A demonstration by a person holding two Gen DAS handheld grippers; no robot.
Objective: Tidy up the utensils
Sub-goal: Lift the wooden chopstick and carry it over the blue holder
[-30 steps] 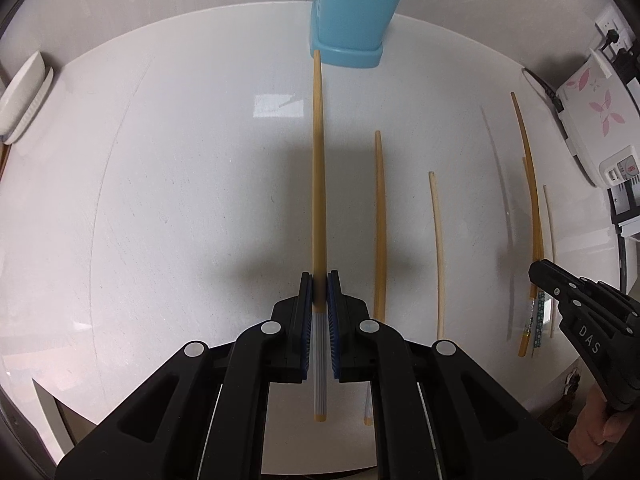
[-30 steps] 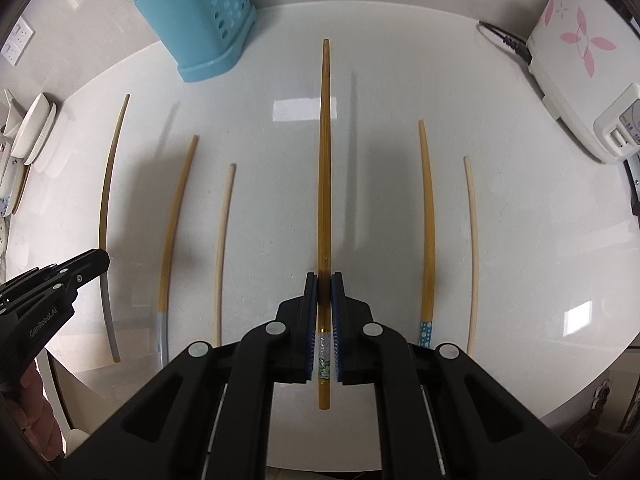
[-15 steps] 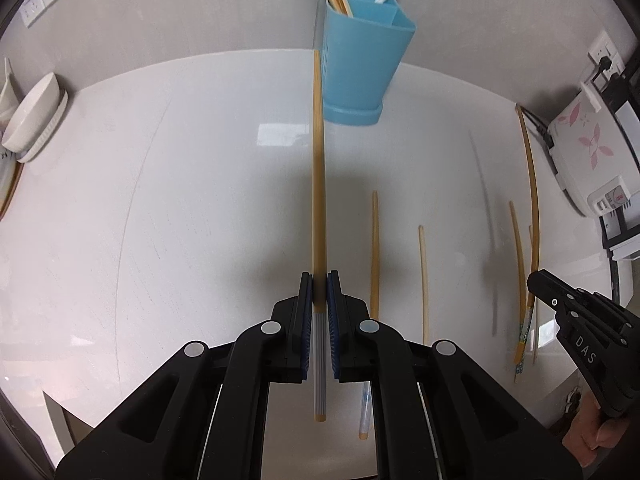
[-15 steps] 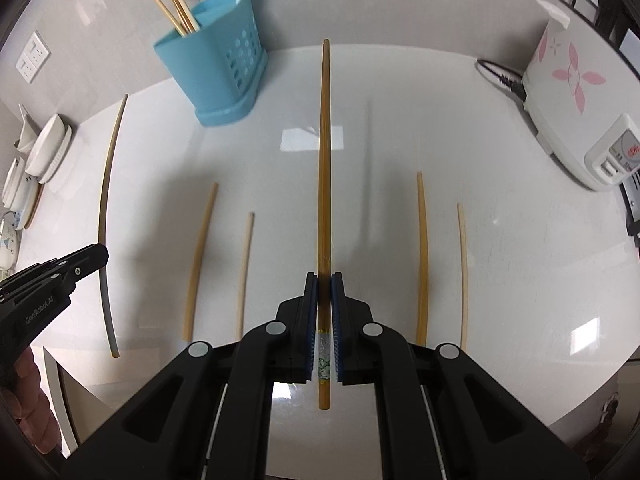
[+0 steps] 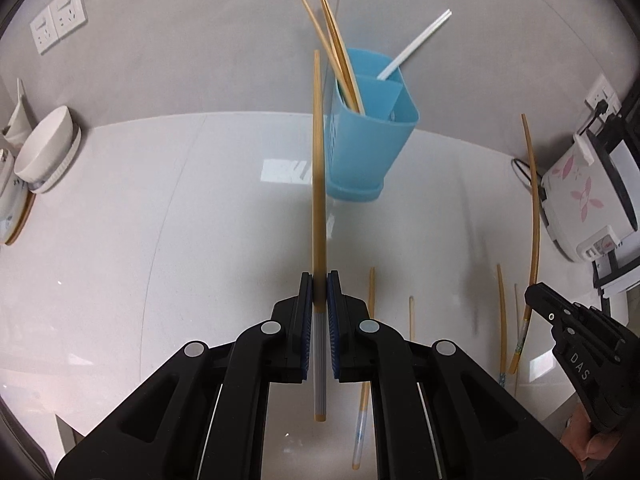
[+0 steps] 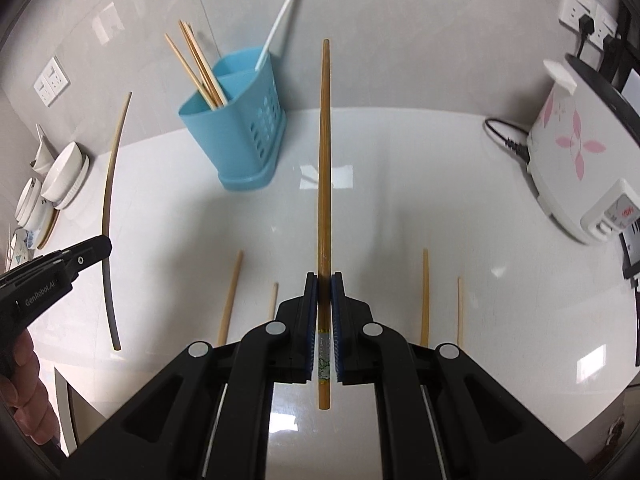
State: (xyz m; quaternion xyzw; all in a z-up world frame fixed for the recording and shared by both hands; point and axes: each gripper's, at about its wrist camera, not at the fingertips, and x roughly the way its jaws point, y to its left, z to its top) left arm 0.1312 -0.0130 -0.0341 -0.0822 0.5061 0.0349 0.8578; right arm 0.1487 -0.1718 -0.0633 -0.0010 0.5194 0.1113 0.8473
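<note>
A glossy white table meets a pale grey wall carrying sockets, with stacked bowls at its left edge, a flowered rice cooker at its right, and a blue utensil holder with chopsticks near the far edge. The left gripper is clamped on a grey-ended chopstick, the right gripper on a darker chopstick, both lifted clear of the table. Four loose chopsticks lie toward the near edge, their near ends hidden behind gripper bodies.
</note>
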